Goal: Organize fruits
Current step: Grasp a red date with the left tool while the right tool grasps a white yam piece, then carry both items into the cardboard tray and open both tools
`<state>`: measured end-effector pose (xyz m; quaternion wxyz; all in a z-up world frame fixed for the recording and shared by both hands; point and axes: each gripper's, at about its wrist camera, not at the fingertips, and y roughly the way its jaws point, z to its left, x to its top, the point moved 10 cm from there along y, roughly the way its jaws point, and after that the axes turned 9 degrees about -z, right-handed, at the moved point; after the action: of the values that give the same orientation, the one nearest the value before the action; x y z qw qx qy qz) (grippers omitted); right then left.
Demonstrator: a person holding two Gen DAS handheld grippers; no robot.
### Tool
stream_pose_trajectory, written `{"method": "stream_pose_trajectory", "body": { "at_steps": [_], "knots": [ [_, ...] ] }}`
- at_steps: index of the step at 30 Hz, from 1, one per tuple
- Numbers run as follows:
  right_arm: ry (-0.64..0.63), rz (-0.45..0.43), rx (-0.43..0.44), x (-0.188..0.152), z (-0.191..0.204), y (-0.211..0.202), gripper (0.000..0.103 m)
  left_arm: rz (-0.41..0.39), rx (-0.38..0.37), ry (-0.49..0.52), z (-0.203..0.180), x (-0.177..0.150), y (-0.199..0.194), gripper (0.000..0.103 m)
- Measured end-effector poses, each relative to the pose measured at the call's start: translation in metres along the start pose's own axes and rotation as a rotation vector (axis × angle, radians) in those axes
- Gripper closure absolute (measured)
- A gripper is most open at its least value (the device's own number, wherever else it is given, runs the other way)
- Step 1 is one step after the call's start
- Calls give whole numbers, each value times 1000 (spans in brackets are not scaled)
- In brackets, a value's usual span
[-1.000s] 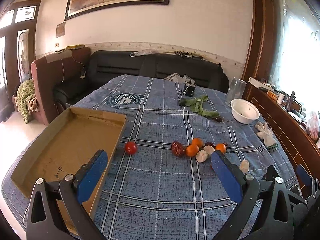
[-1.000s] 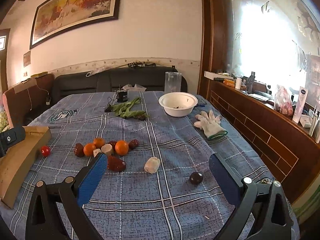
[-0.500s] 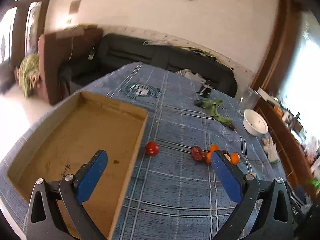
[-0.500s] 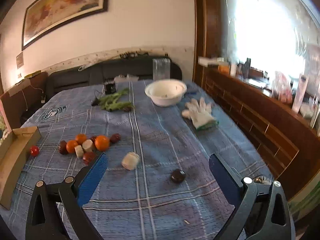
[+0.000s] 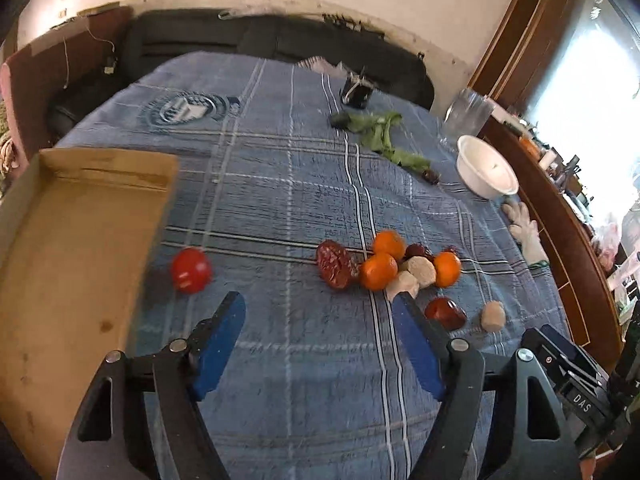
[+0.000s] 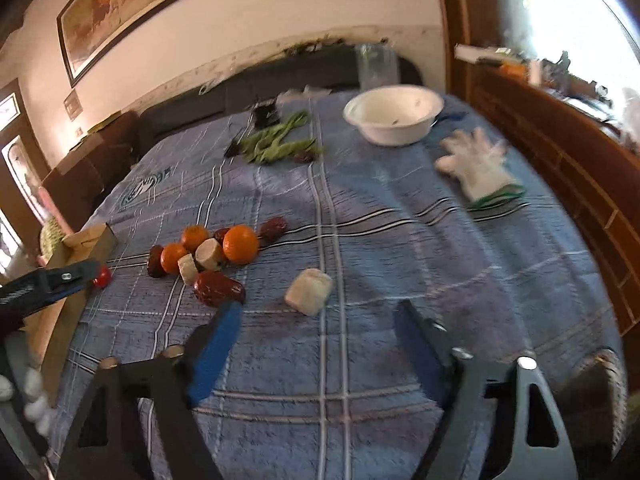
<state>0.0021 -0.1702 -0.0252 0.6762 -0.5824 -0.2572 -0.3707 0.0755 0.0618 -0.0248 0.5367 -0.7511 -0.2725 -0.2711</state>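
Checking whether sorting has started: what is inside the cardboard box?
No fruit shows inside the cardboard box; only its bare brown floor with small stains. Its near corner is covered by the left tool.

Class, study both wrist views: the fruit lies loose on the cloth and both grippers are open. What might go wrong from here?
1. The round tomato lies loose beside the cardboard box; a nudge from the left gripper may roll it away.
2. The oranges touch dates and pale chunks, so closing fingers may scatter or grab neighbours.
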Motion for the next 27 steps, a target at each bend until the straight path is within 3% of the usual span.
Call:
{"method": "stream_pose_trajectory", "body": {
  "at_steps": [6,8,10,12,17,20,27],
  "knots": [
    [20,64,1,-2,0,35,32,36,9,-10,0,8,41,29],
    [22,75,-1,-4,-1,40,33,55,6,12,-1,5,53,42],
    [26,86,2,-6,-1,44,36,91,-40,-3,-5,0,63,67],
    [34,96,8,-7,-1,47,37,82,-66,-26,-4,0,64,75],
    [38,107,8,-10,0,57,50,64,-39,-16,-3,0,67,76],
    [31,107,14,-11,2,59,67,56,-26,-6,-4,3,71,76],
    [40,91,24,-9,7,46,68,22,-40,1,-5,4,52,77]
  ]
}}
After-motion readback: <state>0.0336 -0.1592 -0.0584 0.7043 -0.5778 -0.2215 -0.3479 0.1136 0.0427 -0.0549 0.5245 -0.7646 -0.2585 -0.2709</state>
